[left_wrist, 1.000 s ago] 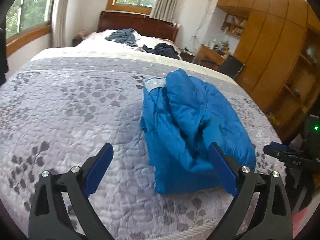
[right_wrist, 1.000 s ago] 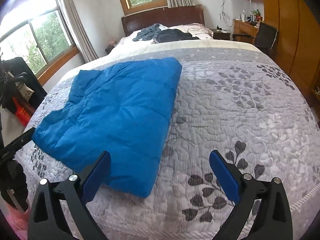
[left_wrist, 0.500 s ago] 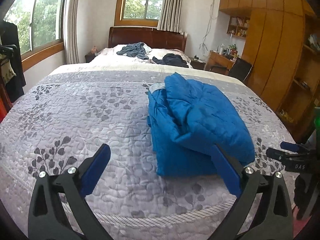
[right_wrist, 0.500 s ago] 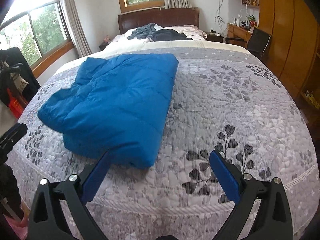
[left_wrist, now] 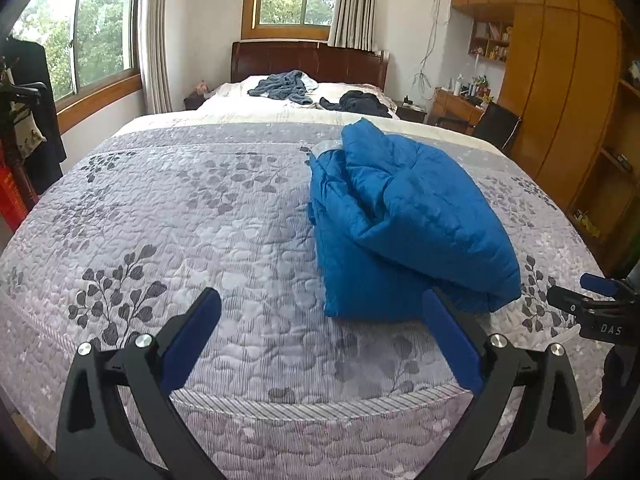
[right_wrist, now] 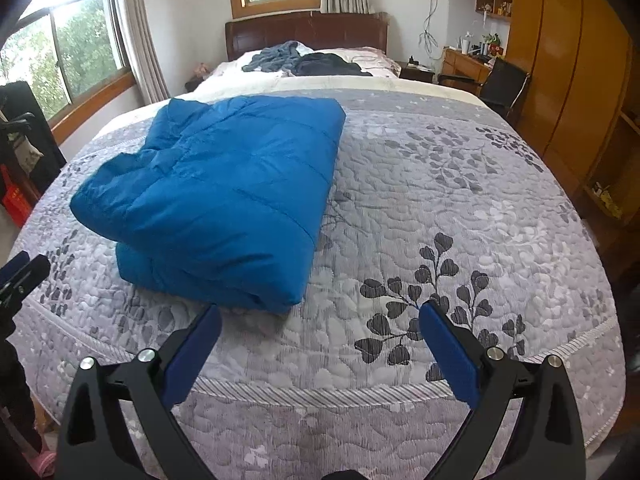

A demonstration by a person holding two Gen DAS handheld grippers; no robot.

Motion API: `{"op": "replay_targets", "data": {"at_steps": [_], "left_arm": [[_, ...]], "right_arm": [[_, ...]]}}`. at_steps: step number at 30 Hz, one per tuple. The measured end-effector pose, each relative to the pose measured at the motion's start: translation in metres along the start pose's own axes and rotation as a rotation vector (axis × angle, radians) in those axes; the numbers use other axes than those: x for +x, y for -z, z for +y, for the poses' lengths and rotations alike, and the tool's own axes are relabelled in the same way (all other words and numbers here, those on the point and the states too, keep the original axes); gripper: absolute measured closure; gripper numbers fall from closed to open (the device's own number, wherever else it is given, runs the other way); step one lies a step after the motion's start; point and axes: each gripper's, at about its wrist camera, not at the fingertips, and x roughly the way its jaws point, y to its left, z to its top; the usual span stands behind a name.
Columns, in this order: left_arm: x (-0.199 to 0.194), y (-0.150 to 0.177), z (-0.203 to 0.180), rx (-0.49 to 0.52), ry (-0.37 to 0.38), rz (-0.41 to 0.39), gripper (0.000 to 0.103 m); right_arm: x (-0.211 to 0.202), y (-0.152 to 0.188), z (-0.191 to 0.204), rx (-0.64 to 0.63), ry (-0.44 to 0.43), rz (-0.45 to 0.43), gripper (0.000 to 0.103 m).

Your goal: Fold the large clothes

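both left gripper (left_wrist: pixel 320 308) and right gripper (right_wrist: pixel 320 314) gape empty, clear of jacket (right_wrist: pixel 224 192).

Your left gripper, black frame with blue finger pads (left_wrist: pixel 320 308): jaws spread wide, nothing between pads, held level, pointing forward. Your right gripper, same black frame and blue pads (right_wrist: pixel 320 322): jaws equally wide apart, empty, level, pointing forward. Right gripper's tip (left_wrist: pixel 592 300) visible at far right edge of left view.
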Motion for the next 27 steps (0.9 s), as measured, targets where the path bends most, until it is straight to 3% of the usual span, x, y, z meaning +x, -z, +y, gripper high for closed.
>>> {"op": "replay_targets", "data": {"at_steps": [8,27], "left_arm": [[0.004,0.005,-0.007,0.013,-0.013,0.03,0.003],[0.009,0.009,-0.015,0.045,-0.044,0.057,0.003]], "right_arm": [[-0.001,0.002,0.006,-0.013,0.049,-0.011,0.004],[0.01,0.001,0.002,-0.008,0.043,0.019,0.004]]}}
